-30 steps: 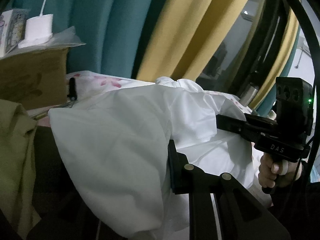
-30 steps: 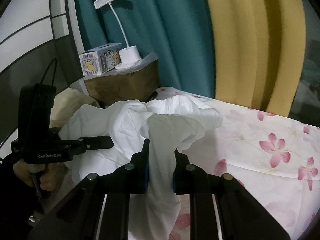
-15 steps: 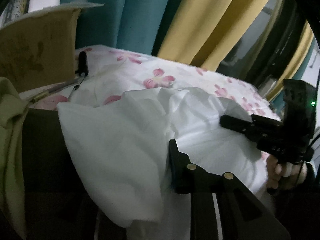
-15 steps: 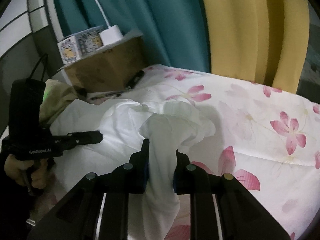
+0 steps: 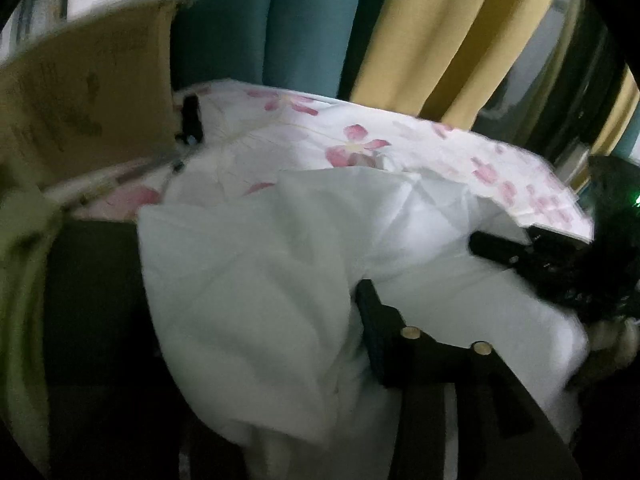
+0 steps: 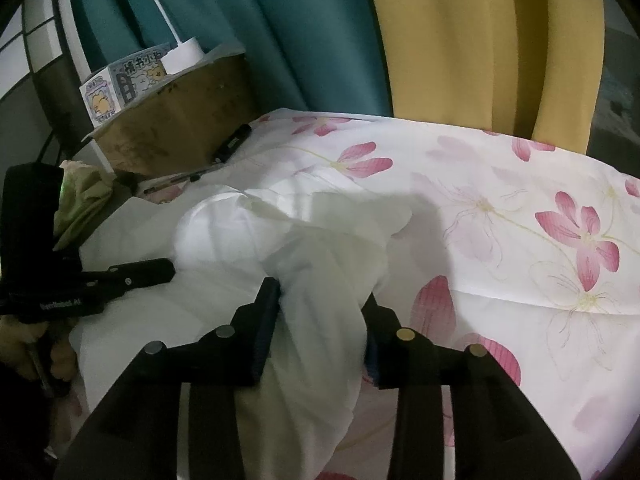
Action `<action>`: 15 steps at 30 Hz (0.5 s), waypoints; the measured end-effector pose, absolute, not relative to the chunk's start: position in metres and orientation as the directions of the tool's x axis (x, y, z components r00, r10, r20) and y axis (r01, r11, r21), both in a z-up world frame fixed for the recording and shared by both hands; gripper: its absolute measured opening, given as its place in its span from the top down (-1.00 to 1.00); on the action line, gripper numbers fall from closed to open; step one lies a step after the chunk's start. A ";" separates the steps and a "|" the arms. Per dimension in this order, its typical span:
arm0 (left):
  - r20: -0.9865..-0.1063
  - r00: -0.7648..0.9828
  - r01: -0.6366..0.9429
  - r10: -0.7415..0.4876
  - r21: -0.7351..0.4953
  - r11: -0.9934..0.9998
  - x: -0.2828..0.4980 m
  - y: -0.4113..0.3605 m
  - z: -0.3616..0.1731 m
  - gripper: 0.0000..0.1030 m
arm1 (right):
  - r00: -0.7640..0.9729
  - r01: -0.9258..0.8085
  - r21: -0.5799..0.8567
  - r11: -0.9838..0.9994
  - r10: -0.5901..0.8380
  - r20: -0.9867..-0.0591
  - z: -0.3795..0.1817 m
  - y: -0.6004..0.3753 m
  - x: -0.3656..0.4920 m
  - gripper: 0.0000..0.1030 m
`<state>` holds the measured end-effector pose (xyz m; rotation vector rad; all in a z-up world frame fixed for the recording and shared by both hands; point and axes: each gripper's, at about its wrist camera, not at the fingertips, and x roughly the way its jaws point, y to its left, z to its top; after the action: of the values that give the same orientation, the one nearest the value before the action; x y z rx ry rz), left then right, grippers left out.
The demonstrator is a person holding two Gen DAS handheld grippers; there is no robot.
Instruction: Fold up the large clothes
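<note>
A white garment (image 5: 260, 280) lies bunched on a bed with a pink-flowered sheet (image 6: 520, 200). My right gripper (image 6: 320, 312) has its jaws opening. A thick roll of the white garment (image 6: 320, 248) sits loosely between its fingers. My left gripper (image 5: 320, 320) is opening too. Only its right finger (image 5: 376, 340) shows, because the cloth is draped over the other finger. Each gripper appears in the other's view, low over the cloth: the left gripper (image 6: 140, 276) at the left edge, the right gripper (image 5: 492, 246) at the right edge. A hand holds each one.
A cardboard box (image 6: 172, 120) stands at the bed's far left, with a white lamp (image 6: 182, 54) and a printed carton (image 6: 120, 88) on top. A black pen (image 6: 236, 140) lies by it. An olive garment (image 6: 80, 192) is heaped to the left. Teal and yellow curtains hang behind.
Both grippers sank toward the bed and tipped down. The right jaws have spread wider around the cloth roll. The left gripper's visible finger has shifted outward. The garment now rests lower on the sheet.
</note>
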<state>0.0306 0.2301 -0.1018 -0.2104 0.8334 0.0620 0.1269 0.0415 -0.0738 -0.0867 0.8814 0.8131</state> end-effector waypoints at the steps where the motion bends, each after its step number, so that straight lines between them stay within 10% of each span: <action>1: -0.740 0.673 -0.143 0.000 -0.129 0.981 0.030 0.227 -0.100 0.11 | 0.369 -0.662 0.245 0.708 0.593 -0.716 -0.074 0.041 0.127 0.22; 15: -0.743 0.661 -0.219 0.105 -0.057 0.974 0.017 0.230 -0.094 0.11 | 0.435 -0.611 0.191 0.769 0.527 -0.731 -0.065 0.026 0.122 -0.35</action>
<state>0.0166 0.2300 -0.0945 -0.1464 0.8289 0.1840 0.1218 0.0265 -0.0646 -0.1077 0.8686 0.7094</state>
